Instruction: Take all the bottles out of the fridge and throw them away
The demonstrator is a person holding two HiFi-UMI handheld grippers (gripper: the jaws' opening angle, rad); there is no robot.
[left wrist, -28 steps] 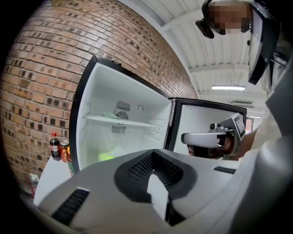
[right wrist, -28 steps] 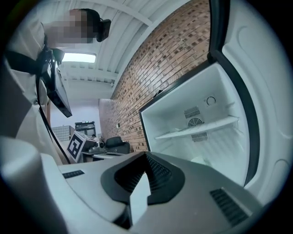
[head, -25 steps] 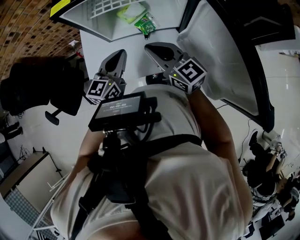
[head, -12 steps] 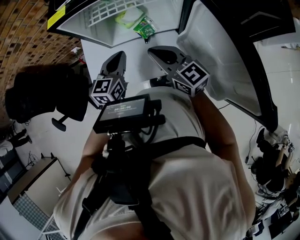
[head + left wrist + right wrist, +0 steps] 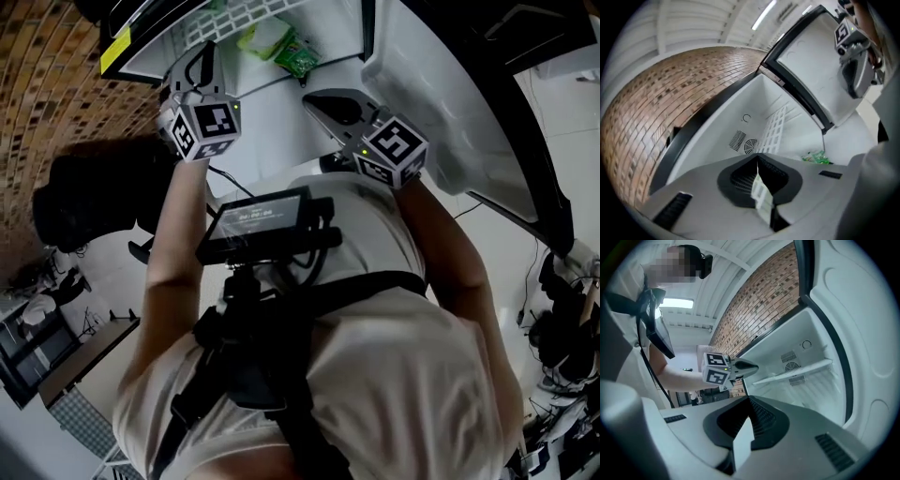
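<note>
left tongs [image 5: 202, 61], right tongs [image 5: 323, 101] pressed together, empty, before open fridge [image 5: 333, 33]; green bottles [image 5: 298, 61] inside.

One open fridge [image 5: 281, 112] with one door [image 5: 450, 103] and one white wire shelf [image 5: 225, 14]. Inside lie two green bottles, as far as can be made out: one pale green bottle [image 5: 265, 36] and one darker green bottle [image 5: 298, 60]. One person holds two grippers, a left gripper [image 5: 757, 160] and a right gripper [image 5: 749, 401]. Each carries one marker cube, so two in all: left cube [image 5: 202, 128], right cube [image 5: 394, 150]. One screen [image 5: 255, 223] sits at the person's chest. One black office chair [image 5: 94, 197]. One brick wall [image 5: 47, 75].
</note>
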